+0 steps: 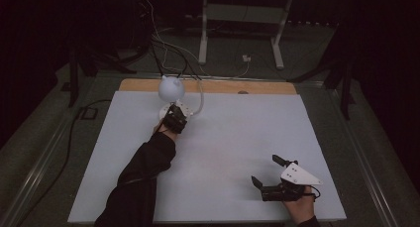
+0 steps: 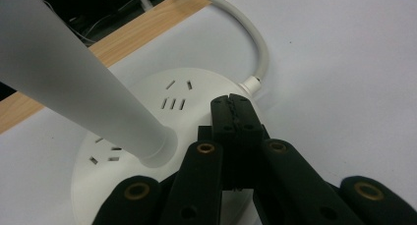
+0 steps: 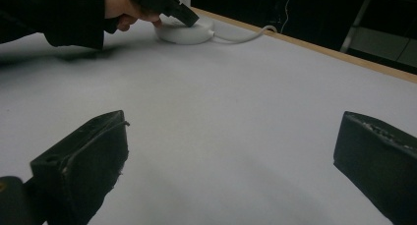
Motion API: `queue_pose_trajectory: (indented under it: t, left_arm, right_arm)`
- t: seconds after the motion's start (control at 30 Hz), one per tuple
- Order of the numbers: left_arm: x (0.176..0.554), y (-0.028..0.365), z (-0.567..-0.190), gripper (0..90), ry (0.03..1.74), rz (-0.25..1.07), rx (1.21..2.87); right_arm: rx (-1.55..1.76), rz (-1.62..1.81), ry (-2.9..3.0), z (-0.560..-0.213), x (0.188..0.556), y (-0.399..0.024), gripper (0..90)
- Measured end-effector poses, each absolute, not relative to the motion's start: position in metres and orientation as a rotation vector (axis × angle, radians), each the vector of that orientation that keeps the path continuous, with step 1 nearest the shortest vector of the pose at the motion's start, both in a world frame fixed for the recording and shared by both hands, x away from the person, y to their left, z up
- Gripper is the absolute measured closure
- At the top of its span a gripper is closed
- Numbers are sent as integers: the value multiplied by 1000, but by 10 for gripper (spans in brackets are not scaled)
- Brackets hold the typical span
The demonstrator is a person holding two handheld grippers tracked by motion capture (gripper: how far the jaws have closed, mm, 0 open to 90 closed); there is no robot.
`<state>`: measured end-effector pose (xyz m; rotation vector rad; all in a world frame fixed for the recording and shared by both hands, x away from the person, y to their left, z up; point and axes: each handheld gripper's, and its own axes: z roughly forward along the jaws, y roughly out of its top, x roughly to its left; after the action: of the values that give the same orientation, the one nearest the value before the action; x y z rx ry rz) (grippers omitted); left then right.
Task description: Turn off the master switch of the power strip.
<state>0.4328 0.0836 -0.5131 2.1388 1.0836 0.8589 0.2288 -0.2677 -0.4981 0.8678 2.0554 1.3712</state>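
High view: lamp at the mat's far edge

Lamp (image 1: 171, 88) stands upright on its round base (image 2: 147, 107), cord (image 2: 255, 43) trailing off behind. Left gripper (image 2: 235, 109), jaws together, presses on that base. Right gripper (image 1: 267, 171) rests near the front, jaws apart.

The room reads as a laboratory or recording studio, not a home. Dark drapes (image 1: 29, 48) close off the left and far sides, and the only bright surface is a white sheet (image 1: 237, 147) laid over a wooden tabletop (image 1: 267, 87). Loose cables (image 1: 168, 48) run across the grey floor (image 1: 317, 48) beyond the table's far edge. A white metal frame (image 1: 242, 19) stands further back. Black stand legs (image 1: 346, 88) rise at the right of the table. A black cable (image 1: 69, 138) trails along the left side.
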Motion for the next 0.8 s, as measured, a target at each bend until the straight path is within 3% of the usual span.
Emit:
queue_pose_trajectory:
  t: [0.8]
  left_arm:
    - [423, 93, -499, 900, 1049, 820, 2022]
  right_arm:
    - [877, 1373, 2058, -499, 230, -269, 0]
